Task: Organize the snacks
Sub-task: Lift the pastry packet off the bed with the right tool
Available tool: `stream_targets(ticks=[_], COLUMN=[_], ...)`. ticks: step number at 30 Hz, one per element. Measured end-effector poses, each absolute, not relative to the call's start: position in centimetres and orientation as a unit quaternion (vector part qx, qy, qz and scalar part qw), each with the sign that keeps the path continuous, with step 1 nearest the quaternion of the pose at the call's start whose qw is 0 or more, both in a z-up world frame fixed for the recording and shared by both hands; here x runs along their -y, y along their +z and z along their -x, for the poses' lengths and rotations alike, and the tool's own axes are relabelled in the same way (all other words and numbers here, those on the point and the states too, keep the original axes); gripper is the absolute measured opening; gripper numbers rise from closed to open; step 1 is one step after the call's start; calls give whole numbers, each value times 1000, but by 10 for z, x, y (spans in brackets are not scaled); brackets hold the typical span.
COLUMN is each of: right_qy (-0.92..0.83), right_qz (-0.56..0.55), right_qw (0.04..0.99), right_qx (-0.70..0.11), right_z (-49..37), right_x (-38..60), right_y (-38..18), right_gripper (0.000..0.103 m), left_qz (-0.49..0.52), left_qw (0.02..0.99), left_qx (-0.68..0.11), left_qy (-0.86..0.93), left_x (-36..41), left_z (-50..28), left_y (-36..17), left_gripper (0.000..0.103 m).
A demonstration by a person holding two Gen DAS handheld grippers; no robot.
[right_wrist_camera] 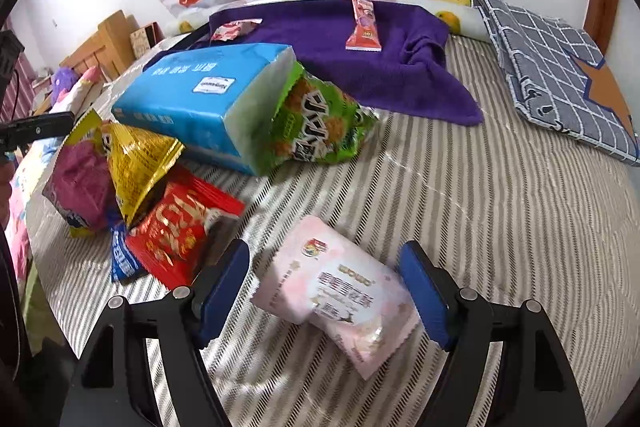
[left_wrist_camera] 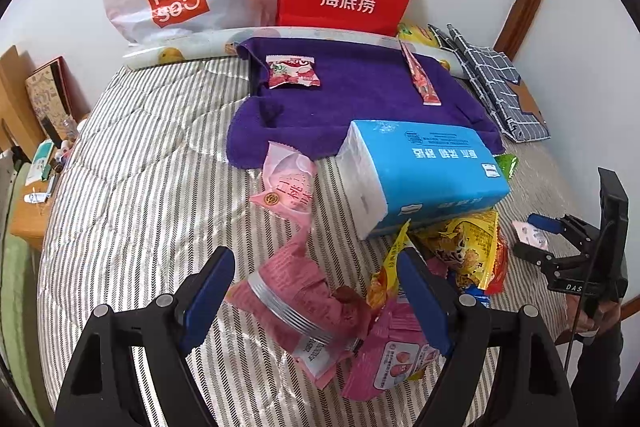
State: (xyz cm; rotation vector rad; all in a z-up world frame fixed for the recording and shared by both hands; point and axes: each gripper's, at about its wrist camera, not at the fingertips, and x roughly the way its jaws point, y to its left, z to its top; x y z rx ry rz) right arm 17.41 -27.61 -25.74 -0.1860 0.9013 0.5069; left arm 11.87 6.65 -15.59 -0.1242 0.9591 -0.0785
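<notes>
The pale pink packet lay between my spread right gripper, near the tissue pack; my left gripper gaped too.

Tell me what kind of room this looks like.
Most likely a bedroom: the snacks lie on a striped quilted mattress, a fruit-print pillow sits against the wall, and a wooden bedside table stands alongside it.

Home bedroom: striped bed quilt, wooden nightstand.

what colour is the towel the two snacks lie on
Purple towel; it shows best in the left wrist view.
</notes>
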Motion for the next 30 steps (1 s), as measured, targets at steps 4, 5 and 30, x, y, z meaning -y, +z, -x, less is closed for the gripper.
stream_targets(ticks=[4, 5, 30], right_qy=[235, 233, 179], right_qz=[109, 112, 185], right_qw=[859, 859, 883], right_qx=[-442, -443, -393], right_z=[-160, -157, -153], right_x=[279, 279, 270], right_y=[-259, -259, -259], right_gripper=[78, 78, 78], left_qz=[60, 61, 67], left_qw=[886, 885, 888], left_qx=[-459, -459, -453], left_qy=[-44, -44, -32], left_x=[-66, -66, -74], left_z=[-118, -118, -108], left_y=[-155, -155, -151], left_gripper=[82, 82, 82])
